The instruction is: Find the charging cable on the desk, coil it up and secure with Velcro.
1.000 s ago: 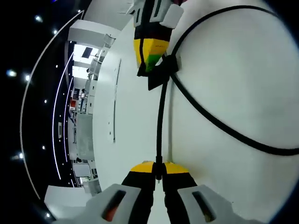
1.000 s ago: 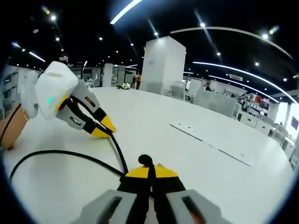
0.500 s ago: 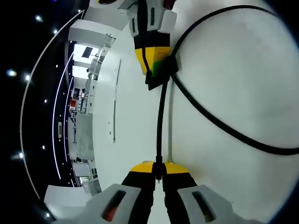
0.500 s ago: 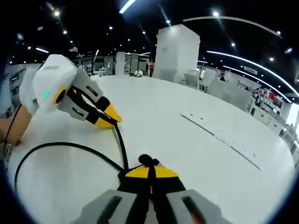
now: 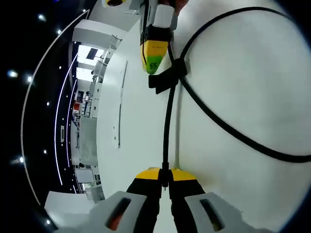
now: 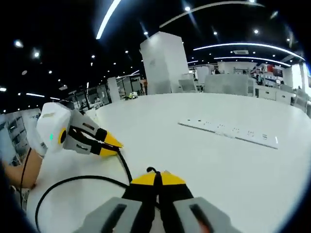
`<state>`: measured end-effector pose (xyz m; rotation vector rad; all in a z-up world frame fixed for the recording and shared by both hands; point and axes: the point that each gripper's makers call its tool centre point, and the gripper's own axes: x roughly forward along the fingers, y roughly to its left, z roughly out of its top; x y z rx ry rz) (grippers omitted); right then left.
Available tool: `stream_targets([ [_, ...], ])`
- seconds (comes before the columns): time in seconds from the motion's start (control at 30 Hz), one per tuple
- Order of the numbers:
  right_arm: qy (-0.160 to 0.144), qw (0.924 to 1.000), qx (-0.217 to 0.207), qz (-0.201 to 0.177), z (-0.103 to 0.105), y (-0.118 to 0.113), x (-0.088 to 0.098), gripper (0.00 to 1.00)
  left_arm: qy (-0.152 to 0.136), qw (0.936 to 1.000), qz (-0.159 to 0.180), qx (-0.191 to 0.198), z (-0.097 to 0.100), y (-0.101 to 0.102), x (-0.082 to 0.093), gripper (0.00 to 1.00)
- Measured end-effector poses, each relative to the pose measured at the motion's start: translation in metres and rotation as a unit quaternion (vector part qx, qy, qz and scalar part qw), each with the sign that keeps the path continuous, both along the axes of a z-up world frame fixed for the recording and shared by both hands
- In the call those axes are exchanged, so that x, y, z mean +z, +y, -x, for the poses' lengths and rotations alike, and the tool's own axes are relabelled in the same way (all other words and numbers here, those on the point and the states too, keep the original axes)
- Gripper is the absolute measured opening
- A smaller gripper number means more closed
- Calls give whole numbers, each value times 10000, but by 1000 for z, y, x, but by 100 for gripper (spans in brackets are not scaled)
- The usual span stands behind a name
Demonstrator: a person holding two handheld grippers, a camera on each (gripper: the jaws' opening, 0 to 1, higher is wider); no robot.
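The right gripper (image 5: 154,68) has rolled edge-on, both grippers clamped narrow on the black charging cable (image 5: 166,131) (left gripper (image 5: 165,175)); bare white desk (image 6: 204,150) stretches beyond.

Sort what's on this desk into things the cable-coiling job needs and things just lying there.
Job:
thin black charging cable
black Velcro strap on the cable
left gripper, shut on the cable
right gripper, shut on the cable

Lying about:
long white power strip on the white desk
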<state>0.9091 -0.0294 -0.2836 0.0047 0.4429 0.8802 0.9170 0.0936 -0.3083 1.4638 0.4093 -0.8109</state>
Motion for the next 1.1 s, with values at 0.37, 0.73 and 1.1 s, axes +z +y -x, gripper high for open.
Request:
stream_targets([
  [0.37,119,9982,268,516,8,22,-18,3,0,10000,47,-6,0,1,1,7],
  [0.73,260,9936,129,1088,1,14,-22,2,10,10000,92,2,0,1,1,7],
  [1.1,-52,9931,-82,1169,-12,15,-22,2,23,9999,103,8,0,1,0,7],
])
